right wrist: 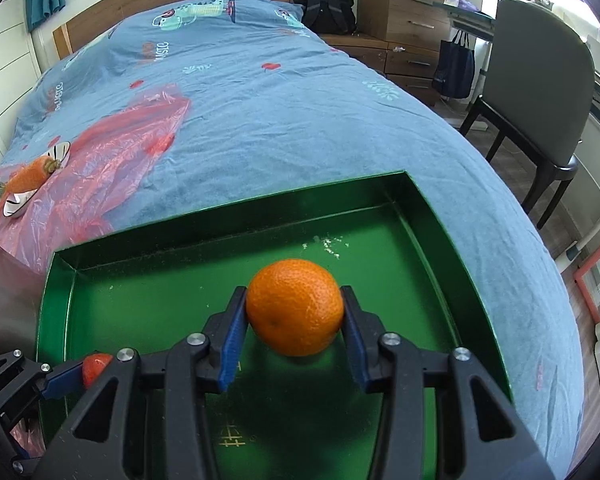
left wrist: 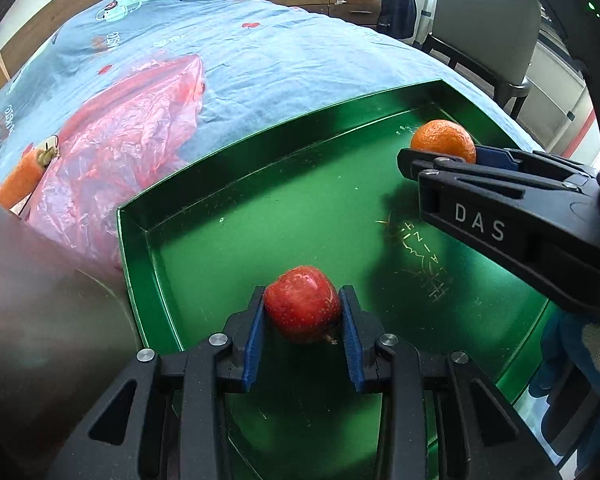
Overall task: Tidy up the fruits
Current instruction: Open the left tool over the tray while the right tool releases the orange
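On the blue bedspread [right wrist: 260, 120], a pink plastic bag [left wrist: 132, 136] and a carrot [left wrist: 16, 184] lie at ten o'clock of the green tray [left wrist: 228, 184]. Left gripper [left wrist: 303, 312] jaws pinch a speckled red apple [left wrist: 302, 304]; right gripper [right wrist: 294, 312] jaws pinch a dimpled orange [right wrist: 294, 306], both above the tray.

Left gripper [left wrist: 303, 312], right gripper [right wrist: 294, 308] clamped, angled down.

- A small red apple [left wrist: 302, 304], speckled skin, its stem end pointing down towards the camera, is pinched between blue pads above the near left part of a green tray [left wrist: 236, 136].
- A round orange tangerine [right wrist: 295, 306], dimpled peel, is clamped likewise over the tray's far right part.
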A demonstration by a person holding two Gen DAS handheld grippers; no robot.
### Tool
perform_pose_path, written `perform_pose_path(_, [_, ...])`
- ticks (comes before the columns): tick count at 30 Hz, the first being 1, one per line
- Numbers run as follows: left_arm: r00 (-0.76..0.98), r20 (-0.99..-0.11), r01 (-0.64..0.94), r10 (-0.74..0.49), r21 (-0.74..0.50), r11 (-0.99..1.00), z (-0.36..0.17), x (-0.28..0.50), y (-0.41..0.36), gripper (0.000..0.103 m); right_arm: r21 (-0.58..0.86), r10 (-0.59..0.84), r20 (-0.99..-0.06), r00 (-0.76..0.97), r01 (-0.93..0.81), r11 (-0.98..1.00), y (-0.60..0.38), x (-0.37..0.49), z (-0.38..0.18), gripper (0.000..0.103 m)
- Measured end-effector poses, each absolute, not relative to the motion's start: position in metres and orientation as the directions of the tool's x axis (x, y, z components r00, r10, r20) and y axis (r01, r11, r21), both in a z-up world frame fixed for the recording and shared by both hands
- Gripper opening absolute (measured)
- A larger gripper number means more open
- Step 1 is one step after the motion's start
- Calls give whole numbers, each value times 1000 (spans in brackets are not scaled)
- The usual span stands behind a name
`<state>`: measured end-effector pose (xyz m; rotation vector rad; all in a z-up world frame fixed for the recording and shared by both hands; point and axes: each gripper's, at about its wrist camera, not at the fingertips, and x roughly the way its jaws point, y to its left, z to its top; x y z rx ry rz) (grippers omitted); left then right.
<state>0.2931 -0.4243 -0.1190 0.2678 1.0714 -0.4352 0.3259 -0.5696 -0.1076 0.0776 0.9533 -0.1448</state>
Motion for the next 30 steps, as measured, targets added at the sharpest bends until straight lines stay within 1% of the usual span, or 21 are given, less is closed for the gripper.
perform_pose_path(4, [401, -889, 477, -221, -3, 879, -117, 290, -425, 32, -15, -102, -833, 543, 161, 987, -570, 326, -112, 55])
perform_pose_path(5, [404, -888, 477, -220, -1, 879, -116, 291, -426, 37, -24, -107, -834, 541, 159, 987, -570, 325, -111, 57])
perform_pose_path(6, [412, -884, 475, -221, 1, 880, -114, 290, -425, 45, -30, -112, -835, 538, 159, 987, -570, 324, -110, 64])
perform_pose_path(7, [422, -879, 471, -222, 3, 882, -111, 287, -423, 48, -29, -114, -833, 542, 162, 986, -570, 322, -107, 70])
perform_pose_path(8, [429, -873, 471, -230, 0, 882, -108, 285, -422, 51, -24, -114, -826, 551, 167, 986, -572, 319, -102, 81])
perform_pose_path(9, [433, -870, 476, -237, -2, 879, -105, 283, -421, 51, -18, -115, -819, 563, 174, 985, -573, 316, -97, 87])
perform_pose_path(10, [437, -867, 482, -240, 0, 876, -102, 280, -421, 51, -11, -114, -810, 575, 180, 984, -574, 311, -91, 88])
perform_pose_path(16, [430, -853, 530, -297, -28, 847, -79, 247, -416, 56, -2, -155, -756, 636, 235, 972, -578, 272, -48, 89])
perform_pose_path(20, [447, -831, 567, -330, -22, 823, -59, 212, -411, 59, -17, -212, -712, 670, 285, 958, -576, 233, -20, 89])
perform_pose_path(22, [464, -813, 583, -352, -19, 812, -47, 191, -403, 62, -11, -232, -673, 702, 304, 953, -574, 210, -5, 89])
perform_pose_path(24, [479, -794, 596, -375, -20, 803, -35, 171, -392, 68, -31, -265, -640, 722, 320, 947, -566, 188, 8, 89])
perform_pose_path(28, [509, -764, 611, -397, -4, 791, -16, 137, -365, 68, -7, -252, -603, 757, 310, 951, -544, 148, 27, 89])
perform_pose_path(30, [529, -757, 602, -383, 16, 798, -9, 124, -349, 68, -3, -252, -586, 770, 310, 951, -531, 129, 35, 90])
